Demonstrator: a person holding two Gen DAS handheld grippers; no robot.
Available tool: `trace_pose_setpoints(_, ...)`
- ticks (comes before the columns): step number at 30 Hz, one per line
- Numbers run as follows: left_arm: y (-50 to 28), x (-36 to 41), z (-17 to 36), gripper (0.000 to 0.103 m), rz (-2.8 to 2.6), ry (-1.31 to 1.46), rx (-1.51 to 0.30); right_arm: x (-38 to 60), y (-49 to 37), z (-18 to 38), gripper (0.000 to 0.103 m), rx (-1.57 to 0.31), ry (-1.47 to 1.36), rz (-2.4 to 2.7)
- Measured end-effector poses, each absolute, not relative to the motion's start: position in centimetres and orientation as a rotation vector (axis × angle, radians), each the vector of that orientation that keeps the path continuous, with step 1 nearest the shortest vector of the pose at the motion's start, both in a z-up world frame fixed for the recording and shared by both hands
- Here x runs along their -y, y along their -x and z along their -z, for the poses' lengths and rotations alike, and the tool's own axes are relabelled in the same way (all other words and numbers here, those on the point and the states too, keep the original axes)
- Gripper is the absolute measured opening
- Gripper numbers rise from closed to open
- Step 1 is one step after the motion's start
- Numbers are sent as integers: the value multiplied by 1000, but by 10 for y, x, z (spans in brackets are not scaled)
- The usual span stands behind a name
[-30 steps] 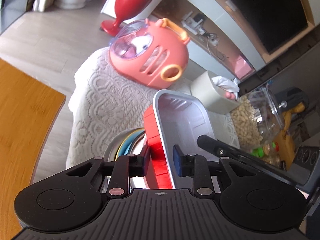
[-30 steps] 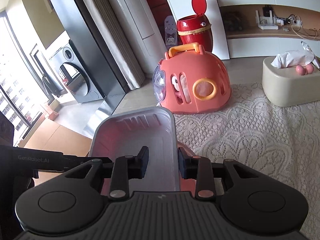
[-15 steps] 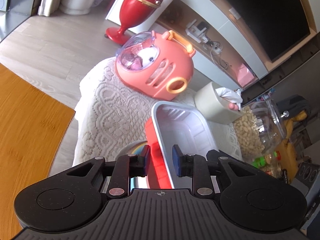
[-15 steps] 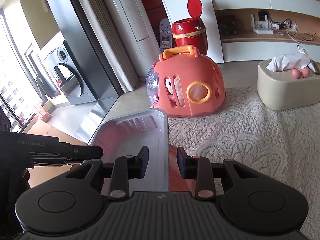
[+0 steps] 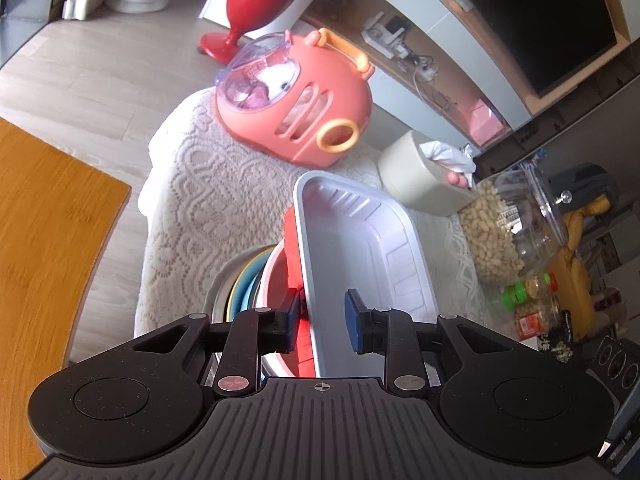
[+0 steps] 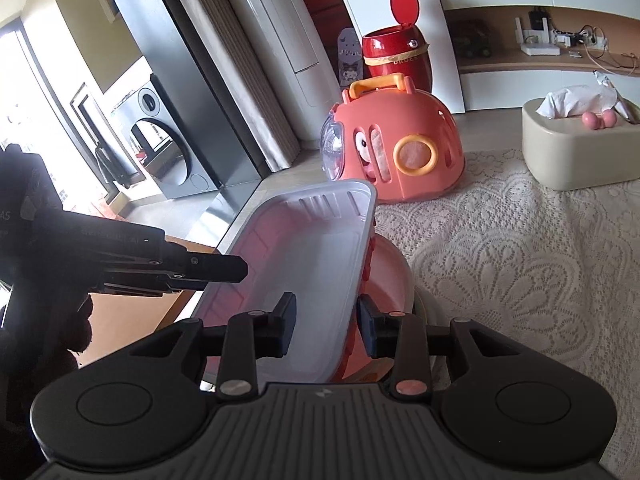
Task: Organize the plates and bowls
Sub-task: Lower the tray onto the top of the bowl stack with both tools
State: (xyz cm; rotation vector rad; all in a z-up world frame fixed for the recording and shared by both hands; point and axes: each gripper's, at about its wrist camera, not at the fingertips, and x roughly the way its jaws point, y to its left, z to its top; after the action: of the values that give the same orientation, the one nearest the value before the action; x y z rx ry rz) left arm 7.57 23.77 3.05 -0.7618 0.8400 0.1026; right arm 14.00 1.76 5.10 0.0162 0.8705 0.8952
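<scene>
A white rectangular plastic tray (image 5: 360, 248) with a red underside sits tilted on a stack of bowls and plates (image 5: 244, 284), with a pink bowl on top and blue, yellow and metal rims below. My left gripper (image 5: 322, 320) straddles the tray's left rim, jaws partly apart; the left pad is at the red side, the right pad stands clear inside the tray. My right gripper (image 6: 326, 326) straddles the tray's (image 6: 304, 248) right rim the same way, with gaps at both pads. The pink bowl (image 6: 386, 276) shows under the tray. The left gripper's finger (image 6: 200, 270) reaches in from the left.
The stack stands on a white lace tablecloth (image 6: 500, 264). A pink pet-carrier toy (image 5: 296, 96) and a beige tissue box (image 5: 420, 176) stand behind. A clear jar of peanuts (image 5: 508, 224) is at the right. A wooden tabletop (image 5: 44, 216) lies at the left.
Both grippers have opened slightly around the tray's rims and the left one has pulled back and up. The tray has settled lower onto the stack.
</scene>
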Motion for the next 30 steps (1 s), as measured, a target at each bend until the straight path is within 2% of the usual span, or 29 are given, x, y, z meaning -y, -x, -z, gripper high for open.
trace_pose_setpoints(12,-76,-234,-31,27,-116,724,-850,-20,-142,-49,34,-879,-9,-887)
trace_pose_setpoints(21,-76,-226,-39,27,-194,591,-830,-19,-145,-45,34,-885,12,-850)
trace_pose_setpoints(30,-77,-232,-32,27,-132,678,-859,-19,-143,-45,34,-902,-21,-878)
